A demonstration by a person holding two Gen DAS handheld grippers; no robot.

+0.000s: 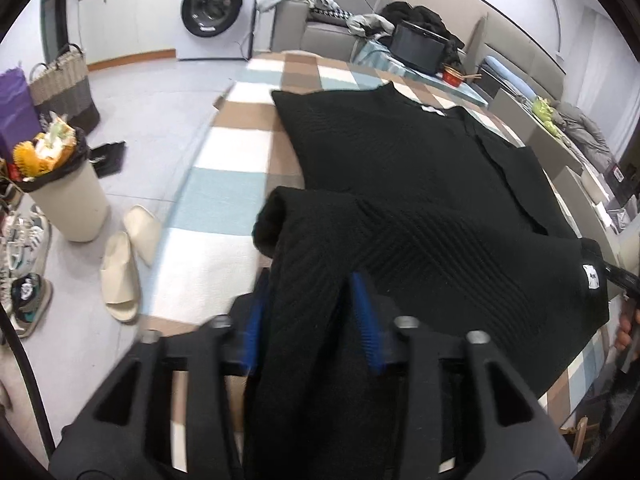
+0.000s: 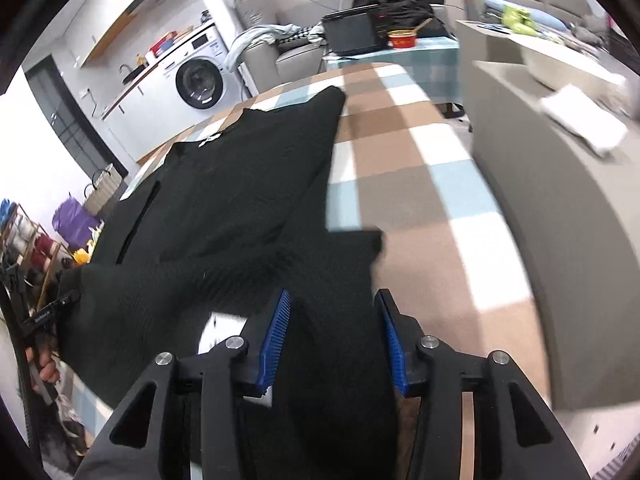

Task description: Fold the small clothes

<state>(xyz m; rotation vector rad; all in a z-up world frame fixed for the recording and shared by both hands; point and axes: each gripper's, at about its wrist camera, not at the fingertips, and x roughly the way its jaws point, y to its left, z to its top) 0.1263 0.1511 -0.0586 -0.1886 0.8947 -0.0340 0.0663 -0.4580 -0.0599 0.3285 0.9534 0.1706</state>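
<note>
The left gripper (image 1: 310, 316) stands partly open with a fold of the black ribbed sweater (image 1: 420, 184) lying between its blue pads (image 1: 368, 320) — the cloth fills the gap, but whether the pads press it cannot be told. The right gripper (image 2: 334, 336) is the same: half-wide, sweater cloth draped between its blue pads (image 2: 276, 336). The sweater (image 2: 240, 184) lies spread on a checked blanket (image 1: 224, 152) of brown, white and pale blue squares. Beyond the sweater's far edge stands a washing machine (image 1: 216, 8); left of the sweater — on the floor — a full waste bin (image 1: 68, 196) and pale slippers (image 1: 120, 276).
</note>
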